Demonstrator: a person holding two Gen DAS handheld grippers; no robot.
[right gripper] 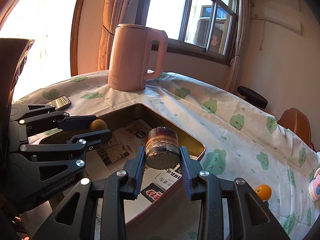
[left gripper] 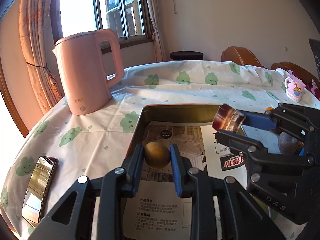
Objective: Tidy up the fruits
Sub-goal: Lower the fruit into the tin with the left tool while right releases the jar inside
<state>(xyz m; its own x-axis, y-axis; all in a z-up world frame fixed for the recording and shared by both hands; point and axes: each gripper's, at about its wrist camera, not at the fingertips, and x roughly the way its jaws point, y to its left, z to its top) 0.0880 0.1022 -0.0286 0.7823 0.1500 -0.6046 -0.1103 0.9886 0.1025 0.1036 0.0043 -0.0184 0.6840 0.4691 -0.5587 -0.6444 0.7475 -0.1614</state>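
My left gripper (left gripper: 157,157) is shut on a round yellow-brown fruit (left gripper: 157,155) and holds it over the metal tray (left gripper: 140,120). It also shows in the right wrist view (right gripper: 100,129) with the fruit (right gripper: 98,125). My right gripper (right gripper: 162,157) is shut on a short dark-striped sugarcane piece (right gripper: 162,148) above the tray (right gripper: 200,152). The same piece (left gripper: 229,120) shows in the left wrist view. A dark round fruit (left gripper: 288,143) lies behind the right gripper. A small orange fruit (right gripper: 263,191) lies on the cloth outside the tray.
The tray is lined with printed paper (left gripper: 158,210). A pink kettle (left gripper: 88,72) stands on the tablecloth behind it. A phone (left gripper: 39,188) lies near the left table edge. A patterned mug (left gripper: 295,88) stands at the far right. Chairs (left gripper: 240,56) stand beyond the table.
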